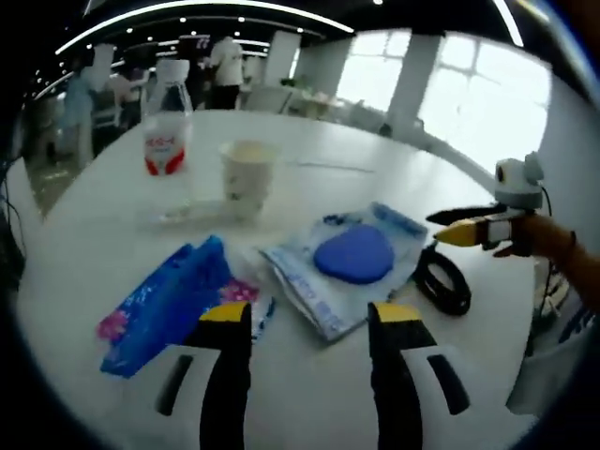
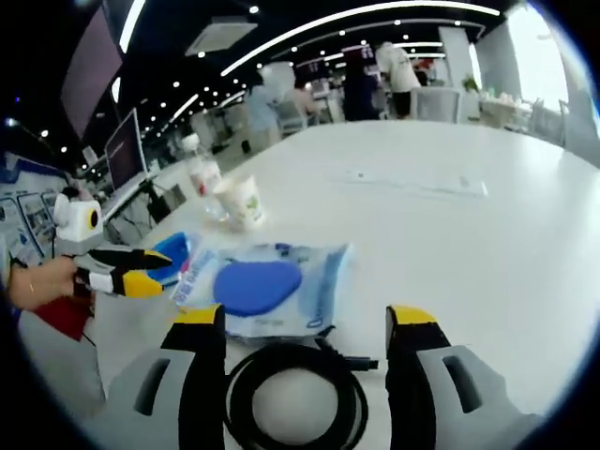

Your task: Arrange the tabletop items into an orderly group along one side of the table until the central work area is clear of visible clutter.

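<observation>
My left gripper (image 1: pixel 309 319) is open over the near table edge, with a blue tissue pack (image 1: pixel 164 305) just ahead of its left jaw. A wipes pack with a blue oval lid (image 1: pixel 352 258) lies ahead of it. Behind stand a paper cup (image 1: pixel 247 178) and a red-labelled bottle (image 1: pixel 167 131). My right gripper (image 2: pixel 305 319) is open, and a black coiled cable (image 2: pixel 295 394) lies between its jaws. Ahead of it I see the wipes pack (image 2: pixel 262 286), the cup (image 2: pixel 242 200) and the bottle (image 2: pixel 202 173). The left gripper (image 2: pixel 155 270) reaches in from the left.
The white table (image 2: pixel 450 244) stretches far and bare beyond the items, apart from a thin flat sheet (image 2: pixel 417 183). The right gripper (image 1: pixel 445 228) hovers above the cable (image 1: pixel 442 281) near the table's edge. People, chairs and desks stand in the background.
</observation>
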`<action>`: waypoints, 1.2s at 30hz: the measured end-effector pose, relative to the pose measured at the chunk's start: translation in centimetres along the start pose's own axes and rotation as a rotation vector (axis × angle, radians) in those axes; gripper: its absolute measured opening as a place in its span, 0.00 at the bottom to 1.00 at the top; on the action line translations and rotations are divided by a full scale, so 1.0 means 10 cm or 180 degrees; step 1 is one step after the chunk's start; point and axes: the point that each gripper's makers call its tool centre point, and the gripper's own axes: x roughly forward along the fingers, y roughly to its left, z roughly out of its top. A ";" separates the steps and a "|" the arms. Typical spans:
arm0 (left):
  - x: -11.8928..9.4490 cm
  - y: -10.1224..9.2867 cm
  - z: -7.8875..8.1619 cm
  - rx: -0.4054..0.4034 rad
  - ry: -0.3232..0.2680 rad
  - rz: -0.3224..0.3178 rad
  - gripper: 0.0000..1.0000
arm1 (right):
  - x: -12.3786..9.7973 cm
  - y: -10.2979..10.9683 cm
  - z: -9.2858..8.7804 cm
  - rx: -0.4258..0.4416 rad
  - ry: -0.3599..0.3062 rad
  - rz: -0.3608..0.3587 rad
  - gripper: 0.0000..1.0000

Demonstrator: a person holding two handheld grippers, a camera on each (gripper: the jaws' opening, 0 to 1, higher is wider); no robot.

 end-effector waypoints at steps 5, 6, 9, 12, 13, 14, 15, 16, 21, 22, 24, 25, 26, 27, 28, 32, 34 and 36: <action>0.08 -0.06 -0.12 -0.0052 0.0157 -0.0024 0.39 | 0.06 -0.07 -0.03 0.0035 0.0050 -0.0107 0.43; 0.09 -0.07 -0.13 -0.0096 0.0162 -0.0024 0.37 | 0.07 -0.09 -0.04 0.0035 0.0067 -0.0151 0.37; 0.13 -0.08 -0.15 -0.0354 0.0175 -0.0051 0.32 | 0.11 -0.10 -0.08 0.0022 0.0130 -0.0187 0.30; 0.15 -0.10 -0.16 -0.0367 0.0193 -0.0075 0.26 | 0.13 -0.09 -0.11 0.0003 0.0189 -0.0192 0.26; 0.16 -0.09 -0.17 -0.0370 0.0208 -0.0075 0.23 | 0.13 -0.09 -0.12 0.0002 0.0202 -0.0196 0.24; 0.18 -0.09 -0.19 -0.0387 0.0238 -0.0093 0.20 | 0.13 -0.09 -0.13 -0.0016 0.0215 -0.0206 0.21; 0.18 -0.11 -0.21 -0.0416 0.0275 -0.0118 0.15 | 0.13 -0.09 -0.13 -0.0020 0.0227 -0.0217 0.19; 0.18 -0.12 -0.22 -0.0429 0.0287 -0.0118 0.11 | 0.13 -0.10 -0.14 -0.0014 0.0241 -0.0245 0.18; 0.16 -0.09 -0.21 -0.0491 0.0304 -0.0061 0.07 | 0.11 -0.10 -0.16 -0.0046 0.0280 -0.0289 0.12; 0.16 -0.09 -0.21 -0.0507 0.0299 -0.0049 0.05 | 0.12 -0.10 -0.16 -0.0074 0.0283 -0.0291 0.10; 0.15 -0.09 -0.19 -0.0469 0.0290 -0.0045 0.03 | 0.11 -0.08 -0.16 -0.0087 0.0289 -0.0278 0.06; 0.15 -0.10 -0.18 -0.0392 0.0306 -0.0036 0.03 | 0.11 -0.08 -0.16 -0.0077 0.0281 -0.0286 0.05; 0.15 -0.11 -0.19 -0.0307 0.0330 -0.0039 0.02 | 0.11 -0.07 -0.16 -0.0124 0.0280 -0.0283 0.05; 0.14 -0.11 -0.18 -0.0288 0.0319 -0.0020 0.02 | 0.10 -0.07 -0.16 -0.0209 0.0301 -0.0274 0.05; 0.14 -0.13 -0.18 -0.0239 0.0322 -0.0026 0.02 | 0.09 -0.06 -0.15 -0.0233 0.0290 -0.0278 0.04; 0.11 -0.14 -0.13 -0.0094 0.0297 -0.0026 0.01 | 0.06 -0.03 -0.12 -0.0354 0.0263 -0.0263 0.02; 0.09 -0.15 -0.10 -0.0041 0.0277 -0.0011 0.01 | 0.02 -0.01 -0.08 -0.0380 0.0230 -0.0256 0.02; 0.07 -0.15 -0.06 -0.0015 0.0248 -0.0008 0.00 | -0.03 0.01 -0.03 -0.0351 0.0161 -0.0248 0.02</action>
